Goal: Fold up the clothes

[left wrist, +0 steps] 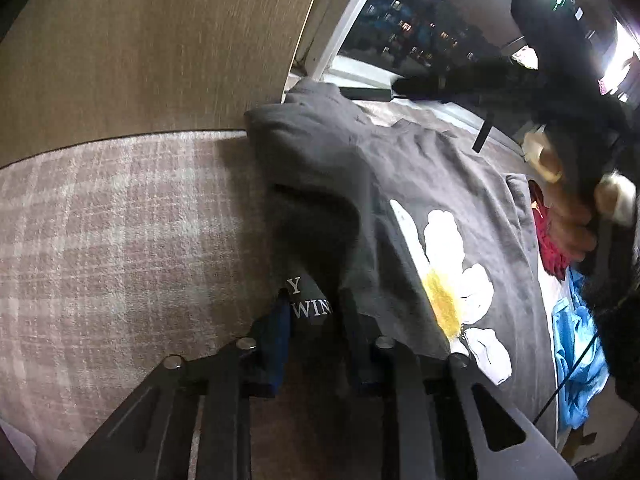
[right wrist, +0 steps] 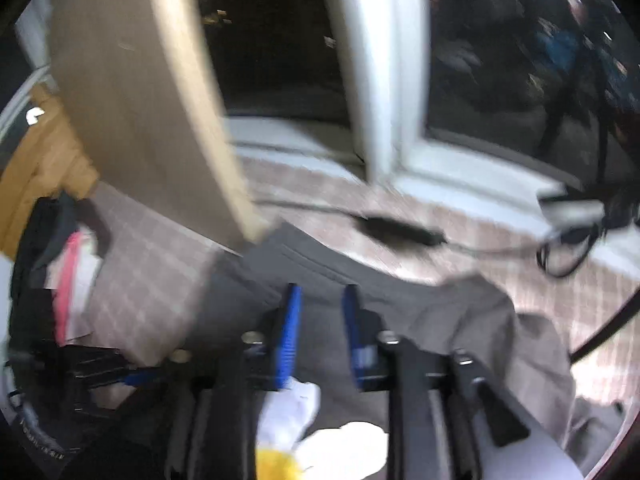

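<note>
Grey T-shirt with daisy print, spread over plaid bed cover, print side up. Partly folded, by judgement: one side turned over the body, lettered patch ("Y / WIN") showing on the flap at lower centre of left view. Further folds and smoothing apparently remaining; how many folds made, not determinable.

Left gripper: lower centre of left view, fingers closed onto the lettered flap edge, cloth pinched between blue pads.

Right gripper: lower centre of right view, jaws apart with a clear gap, nothing between them; shirt directly beneath and ahead, white and yellow of the daisy just behind the fingertips at bottom centre. Contact with cloth not determinable; view blurred.

Right of shirt in left view: red garment, blue garment, both crumpled, so more clothes likely left to fold.

Beyond: headboard upper left, window top centre.
</note>
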A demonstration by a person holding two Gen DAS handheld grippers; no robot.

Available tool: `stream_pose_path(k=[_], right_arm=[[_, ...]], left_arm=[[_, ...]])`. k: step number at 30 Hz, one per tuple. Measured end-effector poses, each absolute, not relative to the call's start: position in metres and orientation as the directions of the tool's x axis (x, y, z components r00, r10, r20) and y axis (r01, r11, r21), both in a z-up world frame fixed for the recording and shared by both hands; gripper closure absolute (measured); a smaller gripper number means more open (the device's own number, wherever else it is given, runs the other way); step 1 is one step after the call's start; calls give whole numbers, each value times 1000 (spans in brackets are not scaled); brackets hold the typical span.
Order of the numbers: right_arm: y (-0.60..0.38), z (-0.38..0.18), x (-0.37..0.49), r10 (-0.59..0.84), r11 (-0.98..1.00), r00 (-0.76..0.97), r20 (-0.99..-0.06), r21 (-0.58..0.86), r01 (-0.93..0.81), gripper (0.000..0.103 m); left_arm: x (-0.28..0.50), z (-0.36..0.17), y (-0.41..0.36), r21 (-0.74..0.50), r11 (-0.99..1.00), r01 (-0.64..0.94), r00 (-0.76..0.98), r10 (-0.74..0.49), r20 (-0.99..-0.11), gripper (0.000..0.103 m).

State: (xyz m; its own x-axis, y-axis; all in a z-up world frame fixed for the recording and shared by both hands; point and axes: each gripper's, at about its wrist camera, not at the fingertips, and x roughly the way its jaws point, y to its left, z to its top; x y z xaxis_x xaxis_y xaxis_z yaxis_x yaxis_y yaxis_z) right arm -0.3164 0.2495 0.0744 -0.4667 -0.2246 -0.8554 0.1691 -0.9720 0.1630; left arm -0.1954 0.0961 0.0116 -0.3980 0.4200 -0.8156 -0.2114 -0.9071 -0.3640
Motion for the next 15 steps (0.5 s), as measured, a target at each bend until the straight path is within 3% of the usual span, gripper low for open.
stream_pose_path(k=[2,3,11,13,15], right_arm=[[231,71,-323,-208,-968,-446,-870,117,223,60],[222,69,-326,-199,-964,-437,-877,94,250,58],[150,54,-353,-113,-883,-368,-923,-76,463,58],[148,45,-355,-121,-876,-334,-935,-58,479,59],[151,36,-353,-139,-876,-297,-945,-22,481,92]], left_arm=[[-196,12,97,-362,-907,-218,-406,421,-811,84],[-196,11,96,-361,-907,-218,-406,420,-811,84],[-191,16,98,-329,-911,-248,-433,408,-803,86],[-190,18,100,-319,-912,-257,-441,405,-801,87],[-189,20,102,-313,-912,-266,-448,404,-797,91]])
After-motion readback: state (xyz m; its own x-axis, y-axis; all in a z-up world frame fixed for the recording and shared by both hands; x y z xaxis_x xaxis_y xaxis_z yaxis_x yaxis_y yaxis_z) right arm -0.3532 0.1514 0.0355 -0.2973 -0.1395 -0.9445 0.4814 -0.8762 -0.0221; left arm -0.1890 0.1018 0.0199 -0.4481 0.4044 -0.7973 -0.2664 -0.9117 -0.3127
